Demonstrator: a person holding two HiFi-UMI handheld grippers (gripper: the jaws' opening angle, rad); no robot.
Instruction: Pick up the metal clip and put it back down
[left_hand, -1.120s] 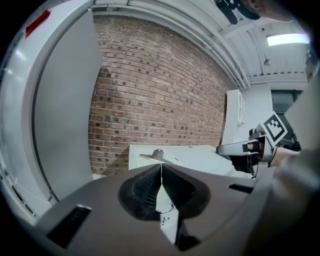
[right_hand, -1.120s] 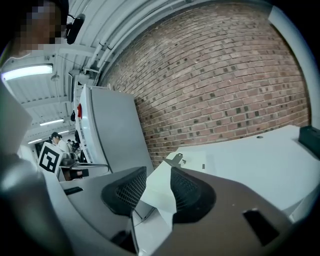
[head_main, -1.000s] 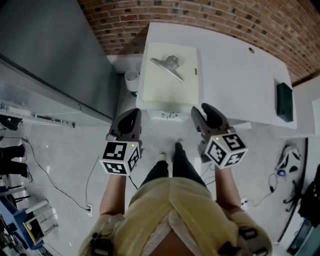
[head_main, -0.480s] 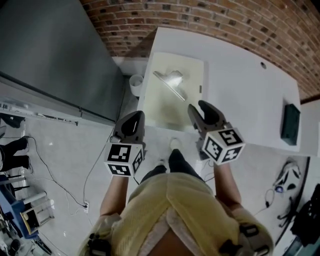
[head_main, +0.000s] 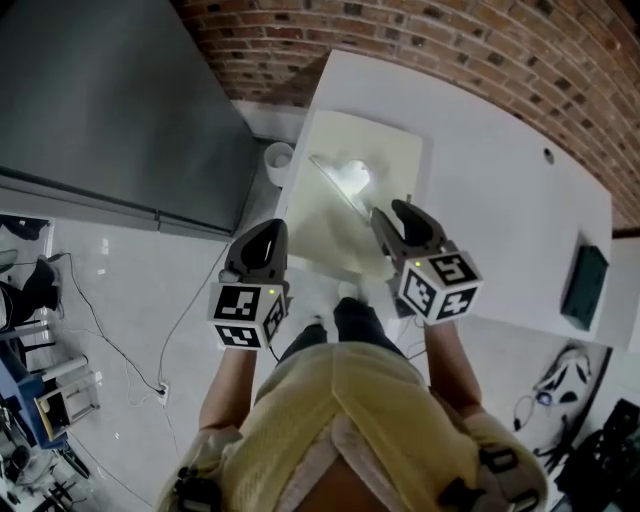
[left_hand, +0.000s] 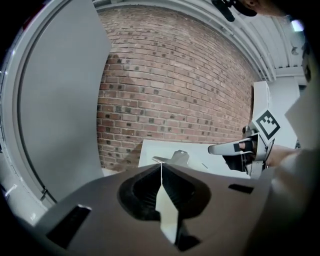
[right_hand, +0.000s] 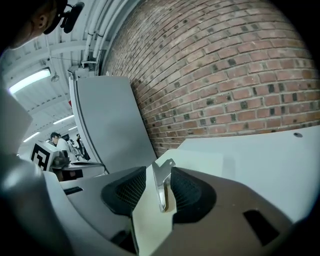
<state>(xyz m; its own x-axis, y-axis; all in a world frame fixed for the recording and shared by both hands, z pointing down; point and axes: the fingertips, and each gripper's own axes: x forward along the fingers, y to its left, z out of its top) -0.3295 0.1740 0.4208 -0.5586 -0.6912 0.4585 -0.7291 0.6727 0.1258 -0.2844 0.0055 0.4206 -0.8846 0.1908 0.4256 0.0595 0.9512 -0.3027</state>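
Observation:
The metal clip (head_main: 343, 180) lies on a cream mat (head_main: 392, 158) on the white table (head_main: 500, 200). My right gripper (head_main: 397, 212) hovers over the mat's near part, just short of the clip, with its jaws open and nothing between them. In the right gripper view the clip (right_hand: 161, 182) shows through the gap of that gripper (right_hand: 159, 172), further ahead on the mat (right_hand: 200, 157). My left gripper (head_main: 268, 228) is shut and empty, off the mat's left edge above the floor. Past the tip of the left gripper (left_hand: 161, 165), the clip (left_hand: 175, 156) lies ahead.
A tall grey panel (head_main: 120, 100) stands to the left, a brick wall (head_main: 450, 30) behind the table. A white cup-like thing (head_main: 278, 157) sits by the table's left corner. A dark box (head_main: 585, 285) lies at the table's right end. Cables (head_main: 150, 380) run over the floor.
Both grippers have come closer to the table. The right one now reaches over the mat's near edge, close to the clip. The clip has not moved on the mat.

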